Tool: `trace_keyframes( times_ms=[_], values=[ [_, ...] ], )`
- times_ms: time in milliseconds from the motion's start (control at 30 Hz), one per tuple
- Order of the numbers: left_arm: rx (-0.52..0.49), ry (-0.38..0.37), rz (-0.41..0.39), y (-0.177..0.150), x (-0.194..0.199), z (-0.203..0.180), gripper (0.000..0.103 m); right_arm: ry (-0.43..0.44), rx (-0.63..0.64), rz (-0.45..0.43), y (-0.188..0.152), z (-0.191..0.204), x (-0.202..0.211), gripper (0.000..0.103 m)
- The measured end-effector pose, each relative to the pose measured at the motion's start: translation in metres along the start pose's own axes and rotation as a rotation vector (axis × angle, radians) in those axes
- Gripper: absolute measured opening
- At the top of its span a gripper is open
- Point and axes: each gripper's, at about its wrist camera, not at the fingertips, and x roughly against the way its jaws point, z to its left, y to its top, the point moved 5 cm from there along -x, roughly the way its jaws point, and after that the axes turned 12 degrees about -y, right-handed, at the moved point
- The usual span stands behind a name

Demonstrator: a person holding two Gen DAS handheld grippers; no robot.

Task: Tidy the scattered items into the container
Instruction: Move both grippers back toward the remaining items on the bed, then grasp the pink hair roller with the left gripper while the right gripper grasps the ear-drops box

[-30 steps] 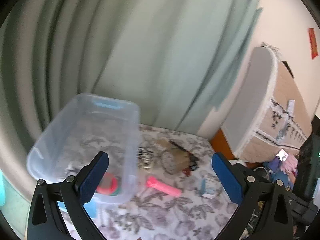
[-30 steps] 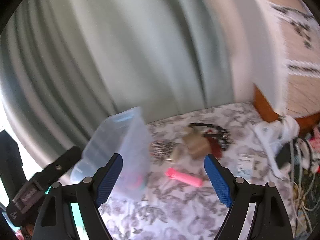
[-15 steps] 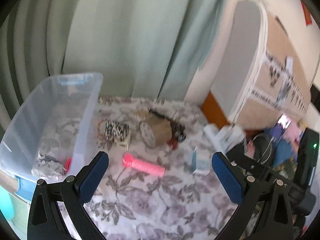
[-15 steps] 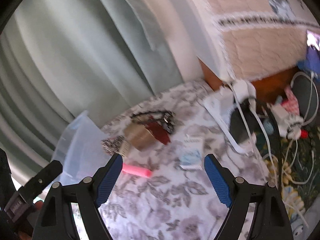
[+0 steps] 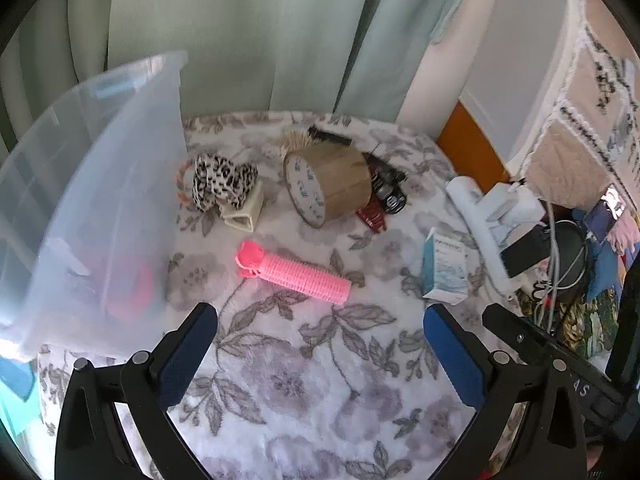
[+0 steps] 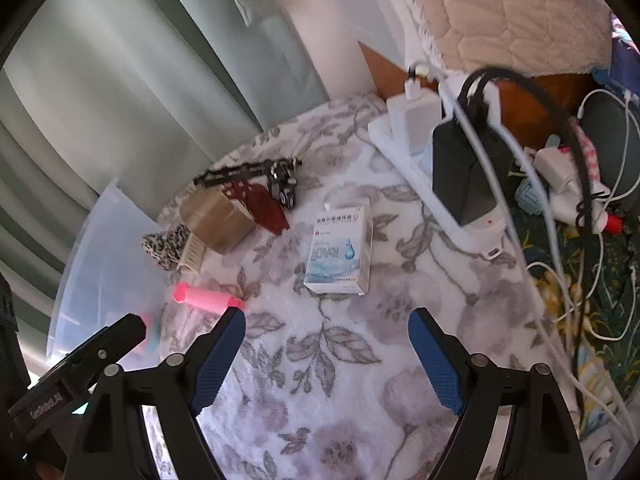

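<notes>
Left gripper (image 5: 320, 348) and right gripper (image 6: 326, 346): jaws wide, empty, poised for pickup; pink roller (image 5: 294, 273) lower centre, container (image 5: 88, 208) at left.

Two wrist views, both angled steeply down, near the floral cloth (image 5: 304, 380), sharing the pink roller (image 5: 294, 273) (image 6: 208, 298).

We see a translucent plastic bin (image 5: 100, 200) at the left on the floral cloth, something red showing dimly through its wall. Just right of it lie a leopard-print scrunchie (image 5: 222, 182) against a cream claw clip (image 5: 244, 214), and a pink hair roller (image 5: 294, 272) on its side. Farther back, a roll of brown tape (image 5: 326, 184) stands on edge, touching a dark red hair clip (image 5: 372, 216). A white-and-blue medicine box (image 6: 340, 250) lies flat to the right.
</notes>
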Motion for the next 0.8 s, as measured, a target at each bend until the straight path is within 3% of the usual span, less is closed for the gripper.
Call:
trace_keyframes(
  times_ms=[400,667,800],
  values=[
    [0.153,0.031,0.096,0.003,-0.062,0.031,0.102,-0.058,0.085,0.038,-0.002,0.013,-0.035,0.086],
    [0.278,0.067,0.121,0.011,-0.091,0.05,0.09,-0.105,0.134,0.026,0.013,0.025,-0.059,0.086],
    [0.285,0.071,0.114,0.014,-0.097,0.051,0.089,-0.113,0.139,0.033,0.018,0.029,-0.071,0.086]
  ],
)
